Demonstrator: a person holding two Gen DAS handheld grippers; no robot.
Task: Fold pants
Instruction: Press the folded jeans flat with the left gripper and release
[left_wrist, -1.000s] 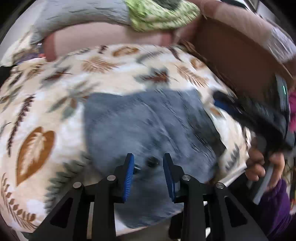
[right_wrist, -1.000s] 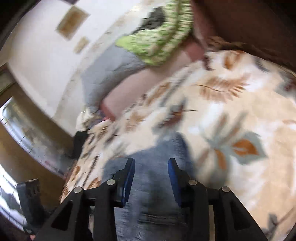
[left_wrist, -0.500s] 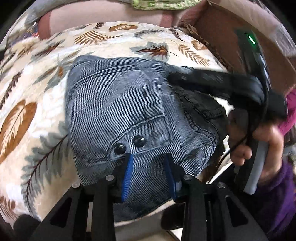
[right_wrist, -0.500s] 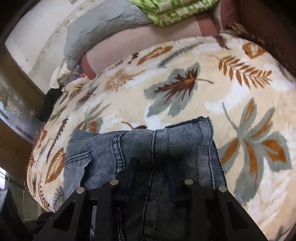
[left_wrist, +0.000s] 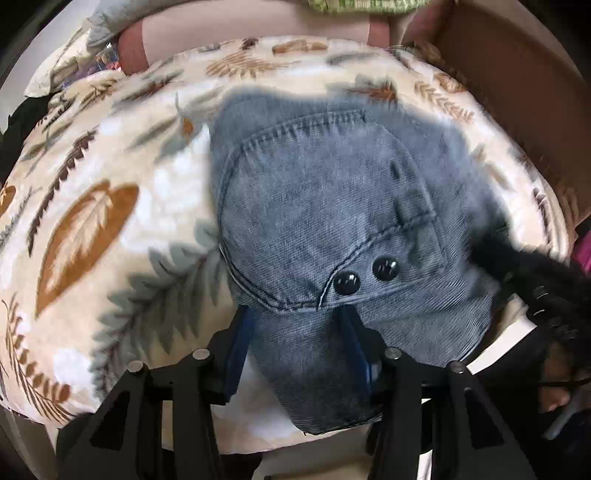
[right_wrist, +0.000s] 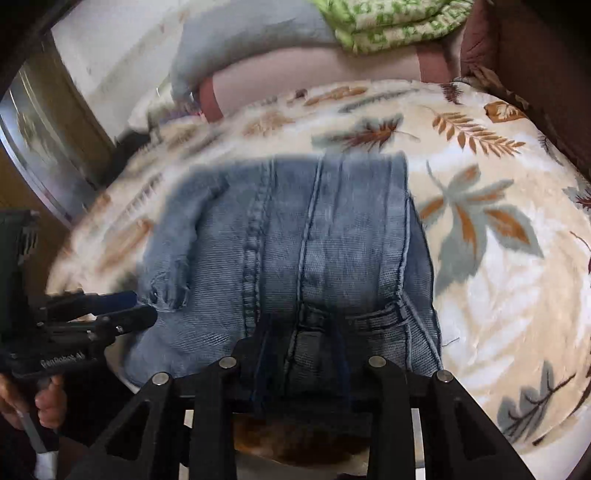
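Note:
The folded blue denim pants (left_wrist: 332, 206) lie on a leaf-patterned blanket (left_wrist: 92, 221), pocket with two black buttons facing up. In the left wrist view my left gripper (left_wrist: 295, 332) has its blue-padded fingers around the near edge of the pants, and denim fills the gap between them. In the right wrist view the pants (right_wrist: 314, 240) show their seams and waistband. My right gripper (right_wrist: 301, 339) has its fingers pushed into the near waistband fold, with the tips buried in denim. The left gripper (right_wrist: 125, 306) also shows at the left edge of that view, touching the pants' side.
A pink bolster (right_wrist: 314, 70), a grey pillow (right_wrist: 251, 40) and a green patterned cloth (right_wrist: 399, 18) lie at the far end of the bed. A brown headboard or wall (left_wrist: 517, 92) rises on the right. A dark cabinet edge (right_wrist: 44, 129) stands to the left.
The pants have shifted toward both grippers. The left gripper's fingers now sit under the near denim edge. The right gripper has pulled back slightly, and more of the pants shows.

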